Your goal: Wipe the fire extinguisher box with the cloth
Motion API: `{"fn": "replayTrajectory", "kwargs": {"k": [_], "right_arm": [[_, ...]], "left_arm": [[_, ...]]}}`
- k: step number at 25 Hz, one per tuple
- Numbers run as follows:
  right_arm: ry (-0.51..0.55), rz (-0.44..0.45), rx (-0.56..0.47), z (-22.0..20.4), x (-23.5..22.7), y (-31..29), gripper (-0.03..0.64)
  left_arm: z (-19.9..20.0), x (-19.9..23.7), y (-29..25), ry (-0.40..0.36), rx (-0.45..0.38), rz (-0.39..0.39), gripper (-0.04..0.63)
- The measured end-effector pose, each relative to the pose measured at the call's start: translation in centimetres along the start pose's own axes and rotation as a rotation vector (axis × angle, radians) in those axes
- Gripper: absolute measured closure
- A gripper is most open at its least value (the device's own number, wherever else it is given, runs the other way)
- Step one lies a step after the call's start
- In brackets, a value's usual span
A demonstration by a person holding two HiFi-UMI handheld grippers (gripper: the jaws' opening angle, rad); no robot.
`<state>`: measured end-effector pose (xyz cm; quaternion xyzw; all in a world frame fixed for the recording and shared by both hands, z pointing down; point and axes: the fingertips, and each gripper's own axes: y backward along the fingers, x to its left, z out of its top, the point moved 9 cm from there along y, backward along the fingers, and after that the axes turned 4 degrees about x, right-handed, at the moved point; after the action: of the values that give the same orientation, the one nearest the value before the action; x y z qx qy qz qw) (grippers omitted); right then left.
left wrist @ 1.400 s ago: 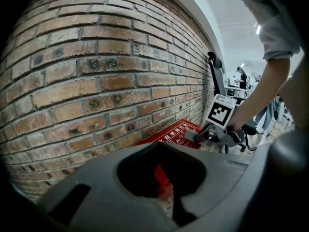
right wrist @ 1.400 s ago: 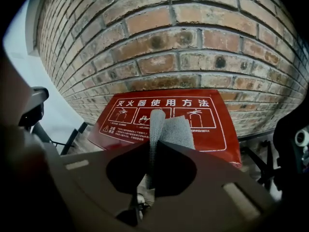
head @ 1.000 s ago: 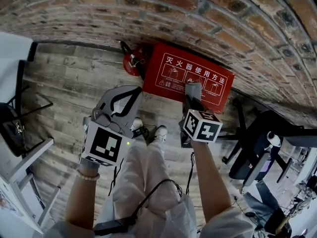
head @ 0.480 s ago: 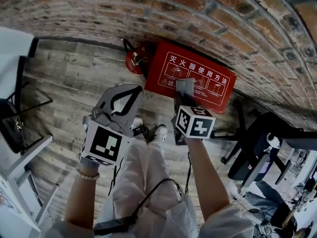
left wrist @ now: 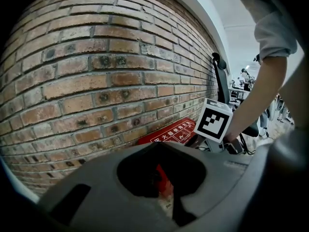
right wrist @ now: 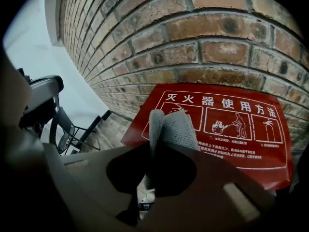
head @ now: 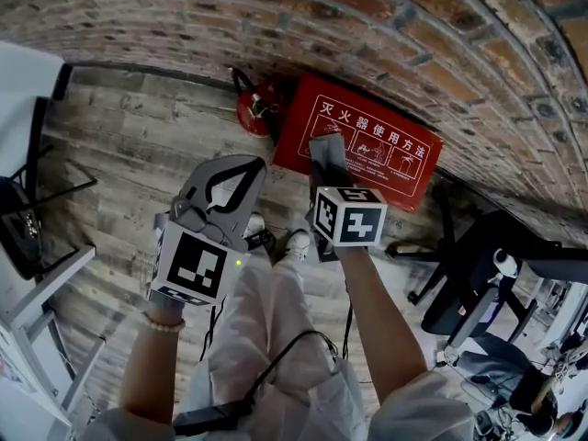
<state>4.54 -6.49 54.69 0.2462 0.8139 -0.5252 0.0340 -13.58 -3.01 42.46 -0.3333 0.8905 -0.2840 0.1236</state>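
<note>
The red fire extinguisher box (head: 386, 159) leans against the foot of the brick wall; its lid with white instruction print also shows in the right gripper view (right wrist: 236, 124). My right gripper (head: 328, 175) is shut on a folded grey cloth (head: 325, 150), which rests on the left part of the lid. The cloth (right wrist: 173, 127) sticks out past the jaws over the leftmost picture panel. My left gripper (head: 248, 166) hangs over the wooden floor left of the box, shut and holding nothing. From the left gripper (left wrist: 159, 146) I see the box (left wrist: 169, 132) beyond it.
A red extinguisher (head: 254, 108) stands just left of the box. The brick wall (head: 276, 26) rises behind. A black office chair (head: 482, 274) is at the right, a white desk frame (head: 41, 288) at the left. The person's shoes (head: 296, 243) stand before the box.
My right gripper has slid the cloth leftward across the box lid, from its middle to its left part. The left gripper has stayed in place.
</note>
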Motion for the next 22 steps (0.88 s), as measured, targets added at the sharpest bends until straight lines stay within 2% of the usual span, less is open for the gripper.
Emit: {"fn": "replayTrajectory", "kwargs": {"k": [22], "right_arm": [[0.166, 0.090, 0.039, 1.4, 5.7, -3.1, 0.598]], "left_arm": [[-1.5, 0.6, 1.3, 0.026, 0.004, 0.021, 0.598]]}}
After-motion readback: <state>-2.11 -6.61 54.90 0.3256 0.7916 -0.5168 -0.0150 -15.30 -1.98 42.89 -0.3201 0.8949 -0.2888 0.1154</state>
